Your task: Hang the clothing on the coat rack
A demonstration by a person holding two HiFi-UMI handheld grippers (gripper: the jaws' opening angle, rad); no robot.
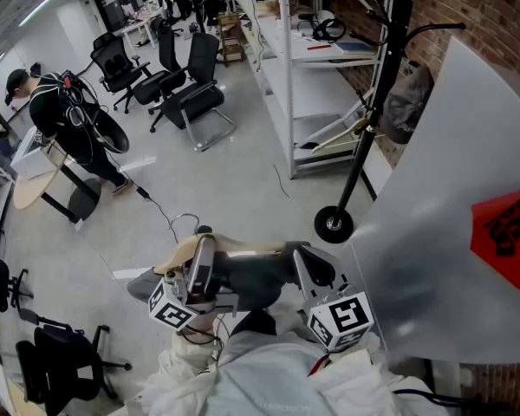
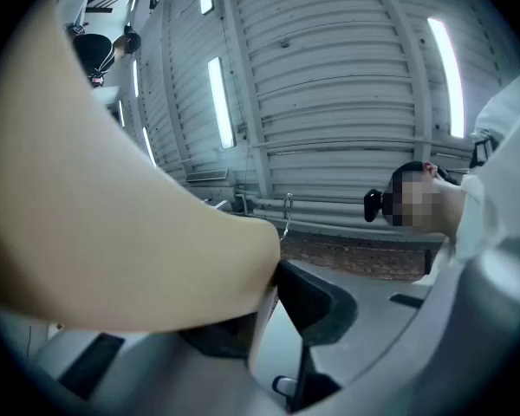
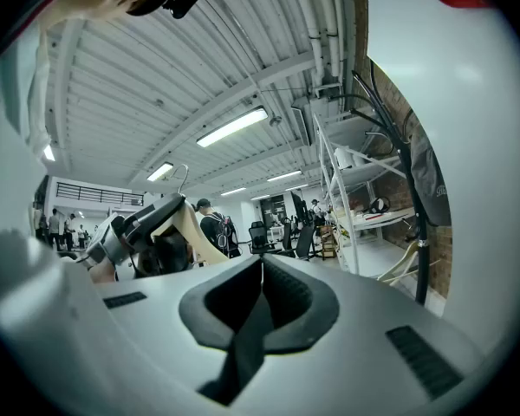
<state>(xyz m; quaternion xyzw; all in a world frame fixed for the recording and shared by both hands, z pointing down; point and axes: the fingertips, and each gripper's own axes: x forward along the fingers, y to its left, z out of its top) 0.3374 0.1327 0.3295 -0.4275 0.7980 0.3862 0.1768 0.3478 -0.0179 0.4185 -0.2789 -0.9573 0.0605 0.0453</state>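
A tan wooden hanger (image 1: 180,251) is clamped in my left gripper (image 1: 204,256), low in the head view. In the left gripper view the hanger (image 2: 113,232) fills the left side and runs in between the dark pads (image 2: 316,306). A dark grey garment (image 1: 253,274) lies between the two grippers. My right gripper (image 1: 316,265) is beside it, and its jaws (image 3: 262,271) meet with nothing showing between them. The right gripper view shows the left gripper (image 3: 143,224) with the hanger (image 3: 195,232). The black coat rack (image 1: 377,102) stands ahead to the right, with a grey bag (image 1: 407,102) hanging on it.
The rack's round base (image 1: 334,224) rests on the floor beside a white panel (image 1: 433,232) carrying a red sign. White shelving (image 1: 321,59) stands behind the rack. Black office chairs (image 1: 195,98), a person (image 1: 65,115) and a floor cable (image 1: 169,219) lie to the left.
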